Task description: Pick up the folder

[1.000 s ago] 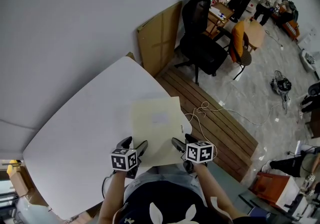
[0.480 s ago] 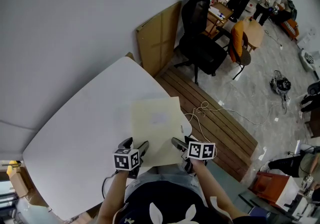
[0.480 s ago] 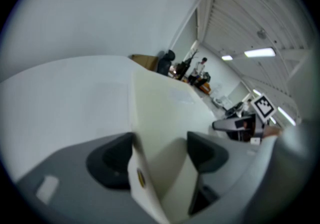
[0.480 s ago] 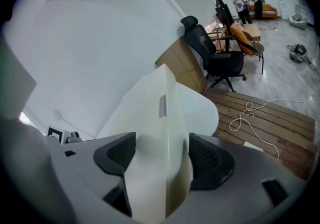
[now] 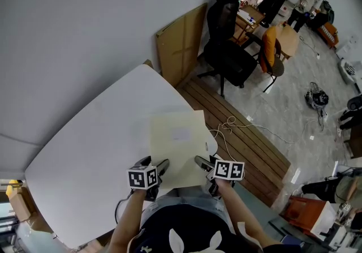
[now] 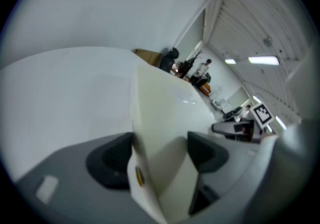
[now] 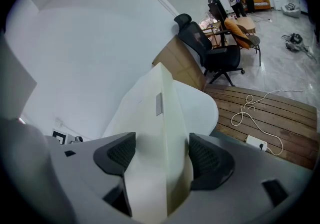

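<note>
One folder (image 5: 180, 144): cream card, matte, flat, rectangular, with one pale label (image 5: 181, 133) on the cover. It lies at the near edge of the counter (image 5: 96, 138), towards the right corner. One counter: white, smooth, round-cornered. Two claws, left claw (image 5: 153, 163) and right claw (image 5: 205, 162), each clamped on the folder's near edge.

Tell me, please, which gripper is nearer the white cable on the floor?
Right. The right gripper holds the folder on the side nearest the cable; the left gripper holds its opposite side.
</note>
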A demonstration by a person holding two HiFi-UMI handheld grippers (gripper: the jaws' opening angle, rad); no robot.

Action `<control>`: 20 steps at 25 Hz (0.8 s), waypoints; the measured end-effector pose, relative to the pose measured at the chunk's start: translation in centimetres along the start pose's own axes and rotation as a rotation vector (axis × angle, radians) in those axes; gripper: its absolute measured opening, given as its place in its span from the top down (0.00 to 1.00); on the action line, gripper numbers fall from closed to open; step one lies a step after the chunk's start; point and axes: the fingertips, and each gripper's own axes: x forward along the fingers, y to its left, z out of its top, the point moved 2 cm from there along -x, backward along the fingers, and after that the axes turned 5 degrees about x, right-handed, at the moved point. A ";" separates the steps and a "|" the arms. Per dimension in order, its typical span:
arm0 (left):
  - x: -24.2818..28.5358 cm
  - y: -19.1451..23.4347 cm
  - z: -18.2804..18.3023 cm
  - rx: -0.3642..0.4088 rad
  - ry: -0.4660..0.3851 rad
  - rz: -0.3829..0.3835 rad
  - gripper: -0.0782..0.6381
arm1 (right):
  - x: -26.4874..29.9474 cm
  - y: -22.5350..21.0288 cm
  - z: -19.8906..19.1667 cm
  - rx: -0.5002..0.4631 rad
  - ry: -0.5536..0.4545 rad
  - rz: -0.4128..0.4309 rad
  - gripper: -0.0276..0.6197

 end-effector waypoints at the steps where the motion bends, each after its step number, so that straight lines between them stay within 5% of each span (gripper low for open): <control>1: 0.0 0.0 0.0 -0.004 -0.003 -0.005 0.43 | 0.0 0.0 0.0 0.001 0.000 0.003 0.50; 20: -0.4 0.1 -0.1 -0.068 -0.046 -0.049 0.42 | -0.5 0.6 0.2 -0.021 -0.026 0.010 0.50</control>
